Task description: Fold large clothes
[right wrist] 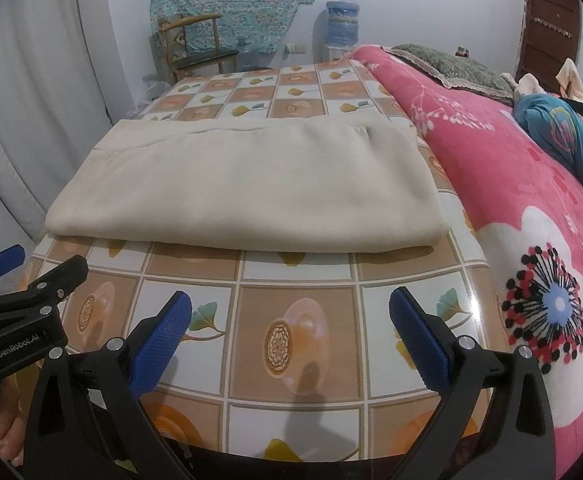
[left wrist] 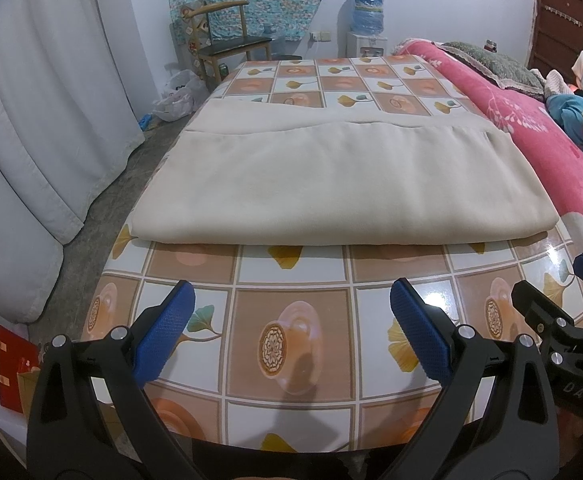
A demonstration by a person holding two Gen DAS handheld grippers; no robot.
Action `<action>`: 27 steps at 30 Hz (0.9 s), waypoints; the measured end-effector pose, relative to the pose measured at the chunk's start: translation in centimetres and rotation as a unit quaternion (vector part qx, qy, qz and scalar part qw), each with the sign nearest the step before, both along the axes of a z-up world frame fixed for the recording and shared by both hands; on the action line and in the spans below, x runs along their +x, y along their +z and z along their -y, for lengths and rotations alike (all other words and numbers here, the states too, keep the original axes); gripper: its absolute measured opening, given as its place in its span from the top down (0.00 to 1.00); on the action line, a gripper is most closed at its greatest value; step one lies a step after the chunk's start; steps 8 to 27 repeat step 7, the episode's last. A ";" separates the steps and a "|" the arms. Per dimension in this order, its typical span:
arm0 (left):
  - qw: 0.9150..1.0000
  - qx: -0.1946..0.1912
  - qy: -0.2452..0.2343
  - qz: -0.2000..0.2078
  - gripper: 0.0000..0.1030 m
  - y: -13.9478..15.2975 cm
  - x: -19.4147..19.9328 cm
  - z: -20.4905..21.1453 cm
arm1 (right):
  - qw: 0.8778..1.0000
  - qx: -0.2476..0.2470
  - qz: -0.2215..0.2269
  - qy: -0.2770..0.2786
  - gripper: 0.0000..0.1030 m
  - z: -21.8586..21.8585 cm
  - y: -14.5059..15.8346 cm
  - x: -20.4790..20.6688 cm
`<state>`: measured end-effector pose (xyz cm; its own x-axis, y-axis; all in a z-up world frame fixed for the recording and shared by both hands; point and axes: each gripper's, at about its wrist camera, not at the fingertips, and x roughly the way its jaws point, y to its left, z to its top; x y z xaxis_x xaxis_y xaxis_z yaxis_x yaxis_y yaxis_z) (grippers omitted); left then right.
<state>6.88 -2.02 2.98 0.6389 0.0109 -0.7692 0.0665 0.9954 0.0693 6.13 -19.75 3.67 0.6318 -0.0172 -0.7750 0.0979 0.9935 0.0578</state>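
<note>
I see a table (left wrist: 291,344) covered in a glossy tiled-pattern cloth, with squares of brown and white showing orange cups and ginkgo leaves. One thing lies directly on it: a beige garment (left wrist: 311,184), folded into a broad flat rectangle. It spans nearly the full width of the table, from the left edge to close beside the right edge. Its thick folded edge faces me and sits well back from the near edge, leaving a bare strip of cloth in front. A thinner layer of it reaches toward the far edge, where bare squares show again.
</note>
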 end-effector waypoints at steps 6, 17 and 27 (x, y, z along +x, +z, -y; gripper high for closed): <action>1.000 0.001 0.000 0.000 0.08 0.0 0.0 0.0 | 1.000 0.000 0.000 0.000 0.06 0.1 0.0 0.0; 1.000 0.001 0.000 0.001 0.08 0.0 0.0 0.0 | 1.000 0.000 0.000 0.000 0.06 0.0 0.0 0.0; 1.000 0.001 0.000 0.001 0.08 0.0 0.0 0.0 | 1.000 0.000 0.000 0.000 0.06 0.0 0.0 0.0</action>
